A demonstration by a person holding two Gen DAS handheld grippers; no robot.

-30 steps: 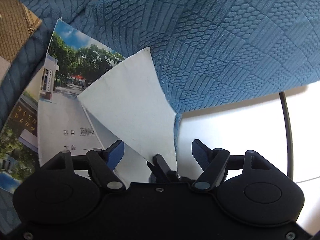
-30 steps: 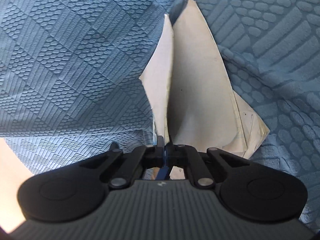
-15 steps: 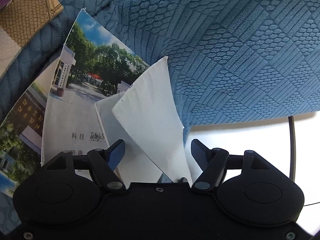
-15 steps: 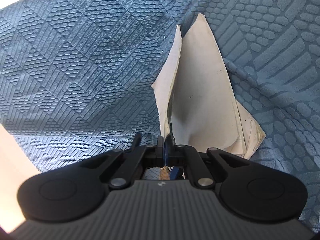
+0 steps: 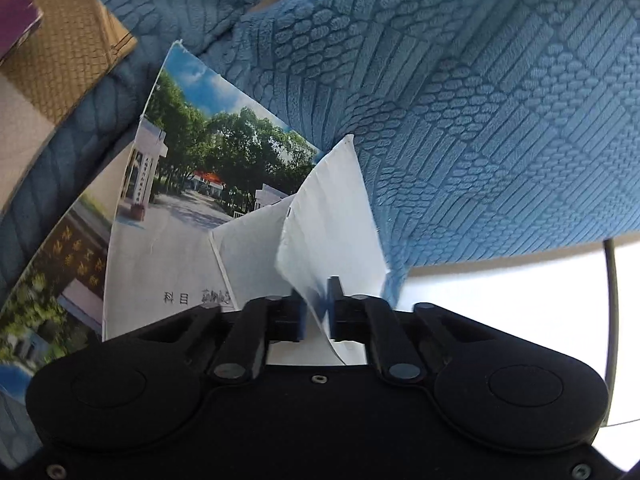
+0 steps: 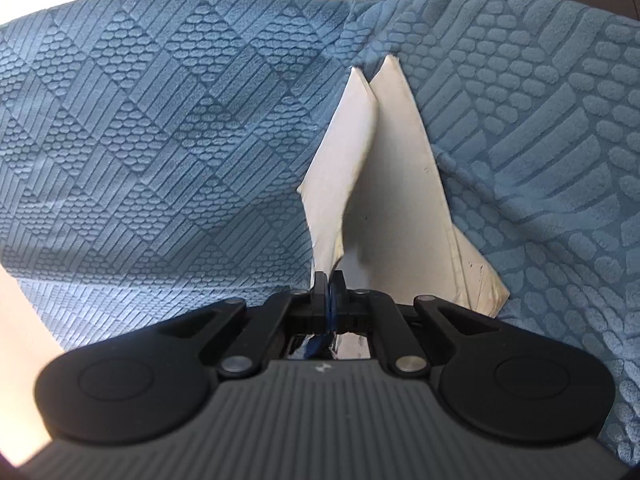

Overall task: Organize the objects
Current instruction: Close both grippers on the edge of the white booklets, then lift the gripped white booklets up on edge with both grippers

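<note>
In the left wrist view a notebook with a photo of trees and a gate on its cover lies on the blue textured blanket. A white sheet stands up from the notebook. My left gripper is closing, and its pads pinch the sheet's lower edge. In the right wrist view two white pages rise in a V against the blanket. My right gripper is shut on the bottom edge of the left page.
A second printed booklet lies under the notebook at the left. A tan woven mat and a purple object sit at the upper left. A black cable crosses a bright white surface at the right.
The left jaws went from wide open to closed on the white sheet, which now stands more upright. The right gripper stayed shut on its page, with the view shifted slightly.
</note>
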